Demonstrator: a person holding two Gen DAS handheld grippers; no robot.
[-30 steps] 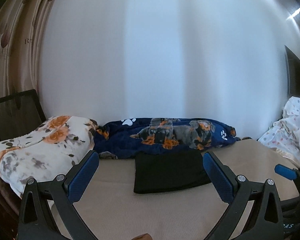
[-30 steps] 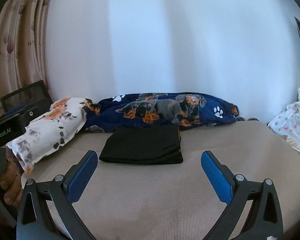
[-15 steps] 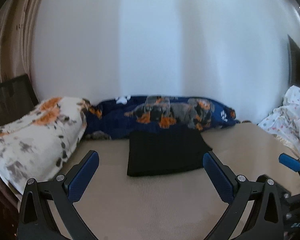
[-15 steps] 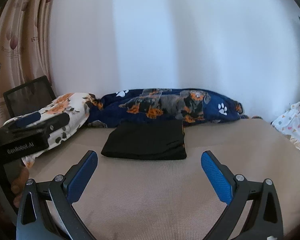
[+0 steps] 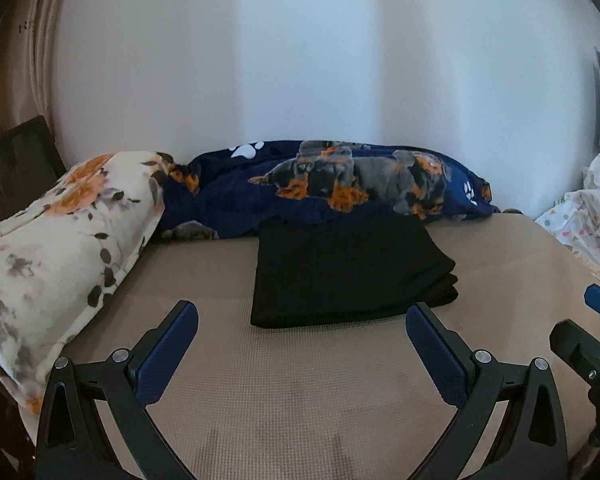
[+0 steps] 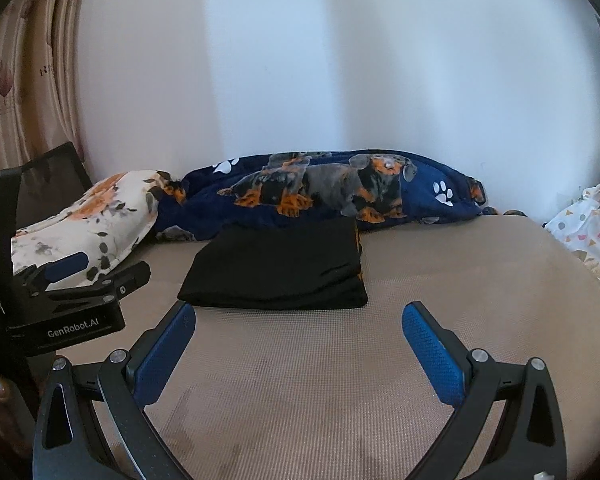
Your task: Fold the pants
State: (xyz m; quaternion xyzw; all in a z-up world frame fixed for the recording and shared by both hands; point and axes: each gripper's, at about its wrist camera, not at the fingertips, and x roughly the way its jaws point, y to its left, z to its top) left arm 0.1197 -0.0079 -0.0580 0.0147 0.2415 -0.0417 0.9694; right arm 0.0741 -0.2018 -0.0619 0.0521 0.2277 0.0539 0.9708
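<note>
The black pants point(image 5: 348, 272) lie folded into a flat rectangle on the beige mattress point(image 5: 300, 392), close to the blue blanket at the back. In the right wrist view the same folded pants point(image 6: 276, 266) sit a little left of centre. My left gripper point(image 5: 302, 314) hovers open just short of the near edge of the pants, with nothing between its blue pads. My right gripper point(image 6: 298, 312) is open too, also empty and just short of the pants. The left gripper's body point(image 6: 72, 300) shows at the left edge of the right wrist view.
A navy blanket with a dog print point(image 5: 340, 184) lies along the white wall. A floral pillow point(image 5: 60, 248) lies at the left, with a dark chair back point(image 5: 16, 160) behind it. Dotted white bedding point(image 5: 588, 216) is heaped at the right. A curtain point(image 6: 24, 92) hangs at the left.
Both grippers have moved forward towards the folded pants, which now look larger and nearer. The pants themselves have not moved, and both grippers have stayed open.
</note>
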